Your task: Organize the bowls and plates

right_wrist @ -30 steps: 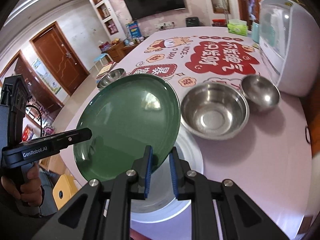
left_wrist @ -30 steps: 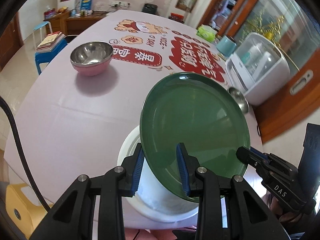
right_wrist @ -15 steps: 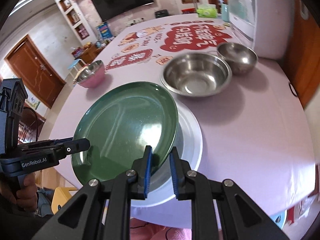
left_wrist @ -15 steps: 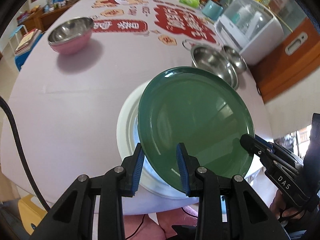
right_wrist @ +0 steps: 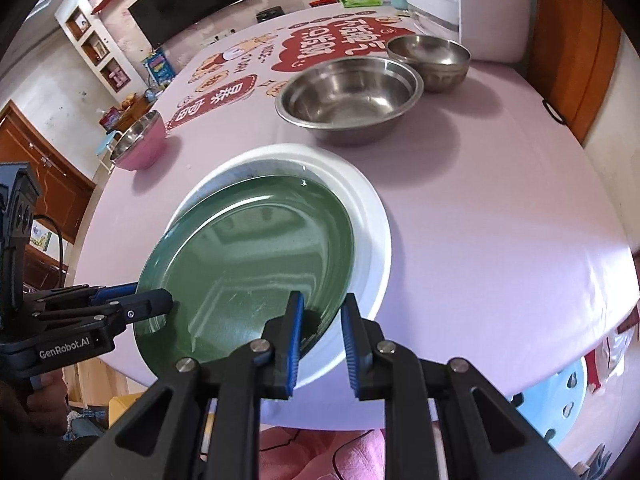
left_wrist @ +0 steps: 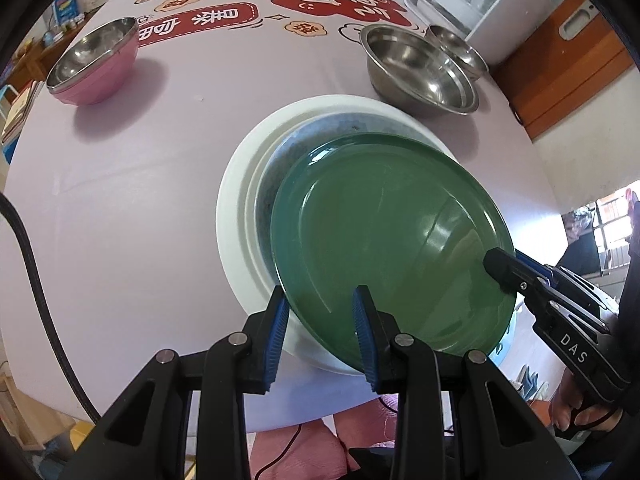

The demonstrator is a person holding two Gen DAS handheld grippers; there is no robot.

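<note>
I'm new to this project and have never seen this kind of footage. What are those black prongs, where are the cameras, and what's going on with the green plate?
No robot here: a person holds a two-finger gripper in each hand, each carrying a fisheye camera that looks along its fingers. One picture comes from the left gripper, one from the right gripper. Both have their fingers around the rim of a green plate, which sits tilted on a white plate. Also on the pink tablecloth: a pink bowl, a large steel bowl and a small steel bowl.
</note>
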